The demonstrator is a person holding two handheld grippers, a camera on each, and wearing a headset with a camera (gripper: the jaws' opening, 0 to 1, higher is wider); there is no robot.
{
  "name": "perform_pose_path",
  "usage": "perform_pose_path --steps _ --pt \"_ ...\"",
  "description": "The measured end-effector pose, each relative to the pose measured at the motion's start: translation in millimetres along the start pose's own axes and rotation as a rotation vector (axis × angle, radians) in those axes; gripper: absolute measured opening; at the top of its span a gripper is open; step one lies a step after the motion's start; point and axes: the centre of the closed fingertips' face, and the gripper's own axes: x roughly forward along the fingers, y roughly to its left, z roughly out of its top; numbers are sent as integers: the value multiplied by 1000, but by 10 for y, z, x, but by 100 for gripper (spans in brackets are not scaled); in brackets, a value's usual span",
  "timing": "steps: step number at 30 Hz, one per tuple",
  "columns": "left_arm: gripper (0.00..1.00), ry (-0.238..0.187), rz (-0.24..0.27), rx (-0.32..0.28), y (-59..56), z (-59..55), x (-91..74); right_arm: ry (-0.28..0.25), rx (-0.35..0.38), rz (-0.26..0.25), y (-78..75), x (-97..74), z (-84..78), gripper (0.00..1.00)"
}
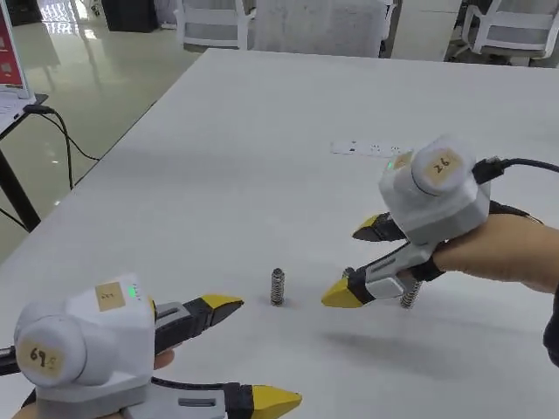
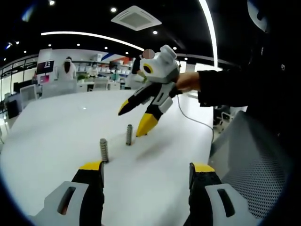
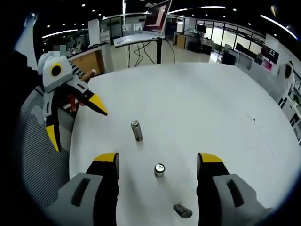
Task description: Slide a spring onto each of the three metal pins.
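On the white table (image 1: 262, 157), a spring-wrapped pin (image 1: 278, 286) stands upright in the middle. It also appears in the left gripper view as the nearer pin (image 2: 104, 149) and in the right gripper view as the far pin (image 3: 136, 130). My right gripper (image 1: 354, 262) hovers open over a second pin (image 3: 160, 170), whose silver top sits between the jaws. A third sprung pin (image 1: 410, 294) stands just behind that gripper and is partly hidden. My left gripper (image 1: 249, 351) is open and holds nothing, near the front edge.
A white power strip (image 1: 367, 148) lies farther back on the table. The table's left edge runs diagonally beside a desk with cables (image 1: 35, 109). Chairs (image 1: 210, 22) stand at the far end. A cable (image 1: 524, 163) trails from the right gripper.
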Motion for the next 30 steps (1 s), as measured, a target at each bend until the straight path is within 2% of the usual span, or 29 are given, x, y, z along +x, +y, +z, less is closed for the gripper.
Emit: perform_pose_path --steps 13,19,30 --pt "70 4 -7 10 -20 2 -1 -105 79 -82 -47 -213 32 67" --pt "70 0 -9 11 -17 8 -5 -134 101 -121 -174 -315 -7 67" --pt "70 0 -10 7 -16 2 -2 -158 132 -173 -229 -514 -123 68"
